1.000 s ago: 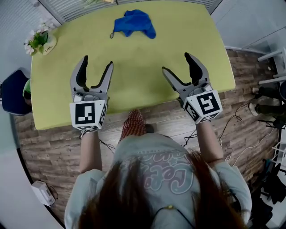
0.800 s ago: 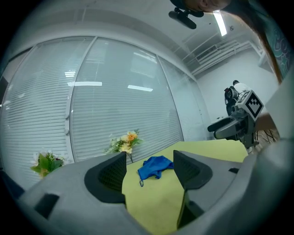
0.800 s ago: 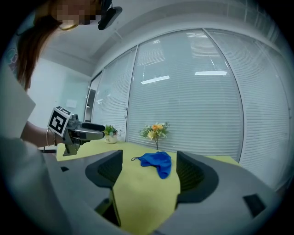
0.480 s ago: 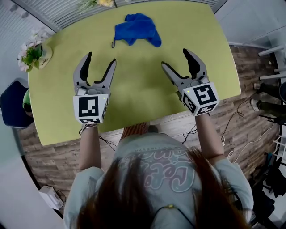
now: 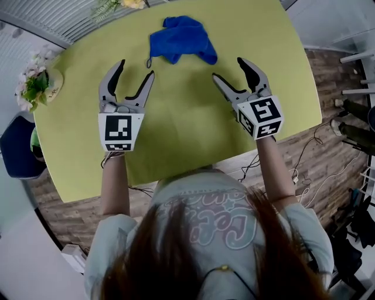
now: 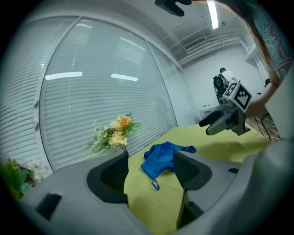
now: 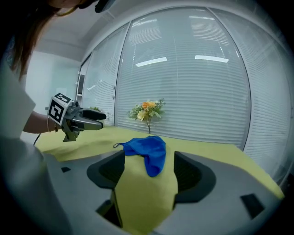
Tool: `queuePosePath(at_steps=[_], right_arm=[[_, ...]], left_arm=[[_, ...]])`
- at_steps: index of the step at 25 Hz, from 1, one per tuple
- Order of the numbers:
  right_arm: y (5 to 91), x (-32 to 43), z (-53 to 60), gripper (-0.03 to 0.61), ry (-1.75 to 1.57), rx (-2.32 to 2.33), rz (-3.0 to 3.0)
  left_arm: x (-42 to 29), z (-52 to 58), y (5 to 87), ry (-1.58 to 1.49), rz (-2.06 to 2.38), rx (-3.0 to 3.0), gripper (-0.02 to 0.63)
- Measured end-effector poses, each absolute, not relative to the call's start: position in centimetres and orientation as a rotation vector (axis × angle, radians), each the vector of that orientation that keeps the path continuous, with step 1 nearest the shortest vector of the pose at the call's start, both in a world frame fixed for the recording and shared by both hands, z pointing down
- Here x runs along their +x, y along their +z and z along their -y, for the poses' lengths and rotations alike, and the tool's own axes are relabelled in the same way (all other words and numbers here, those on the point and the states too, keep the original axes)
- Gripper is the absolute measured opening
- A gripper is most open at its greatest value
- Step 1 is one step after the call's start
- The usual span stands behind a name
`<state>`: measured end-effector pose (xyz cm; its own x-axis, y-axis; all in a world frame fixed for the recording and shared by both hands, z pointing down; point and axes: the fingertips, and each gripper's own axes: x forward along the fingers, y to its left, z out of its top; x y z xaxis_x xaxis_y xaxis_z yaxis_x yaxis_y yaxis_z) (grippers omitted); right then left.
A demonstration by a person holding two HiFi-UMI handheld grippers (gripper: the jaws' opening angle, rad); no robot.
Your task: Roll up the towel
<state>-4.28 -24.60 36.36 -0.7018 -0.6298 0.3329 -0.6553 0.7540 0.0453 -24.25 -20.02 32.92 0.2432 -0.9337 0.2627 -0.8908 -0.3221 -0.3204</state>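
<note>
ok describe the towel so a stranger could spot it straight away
Start at the yellow-green table. Near its far edge lies the towel. It is a crumpled bright blue cloth with a small loop, the only blue thing on the tabletop.

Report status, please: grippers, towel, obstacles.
Left gripper open, empty. Right gripper open, empty, jaws just closed slightly. Towel crumpled on table ahead, untouched. Nothing in between.

an office-like room is suggested by slatted blinds [image 7: 197,92], a ceiling strip light [image 6: 212,13], wood-look floor [image 5: 328,146] and a plain worktop [image 5: 181,140].
</note>
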Motion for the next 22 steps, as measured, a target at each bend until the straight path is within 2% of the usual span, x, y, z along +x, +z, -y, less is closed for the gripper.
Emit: queuePosePath(at_steps=[10,18,22], right_arm=[[39.8,-5.0,27.9,0.301,0.14,1.002,2.505],[42.6,-5.7,29.1,0.296,0.199,0.985,2.425],[43.3,-5.8,29.5,0.287,0.203,0.993,2.385]], left_arm=[[-25.5,23.8,37.7,-0.881,-1.602,-2.421,0.293],[-25.2,26.0,40.2,-1.039,-1.451,-2.438,0.291],[-25.0,26.8,41.3,-1.098,-1.389,-2.446,0.27]])
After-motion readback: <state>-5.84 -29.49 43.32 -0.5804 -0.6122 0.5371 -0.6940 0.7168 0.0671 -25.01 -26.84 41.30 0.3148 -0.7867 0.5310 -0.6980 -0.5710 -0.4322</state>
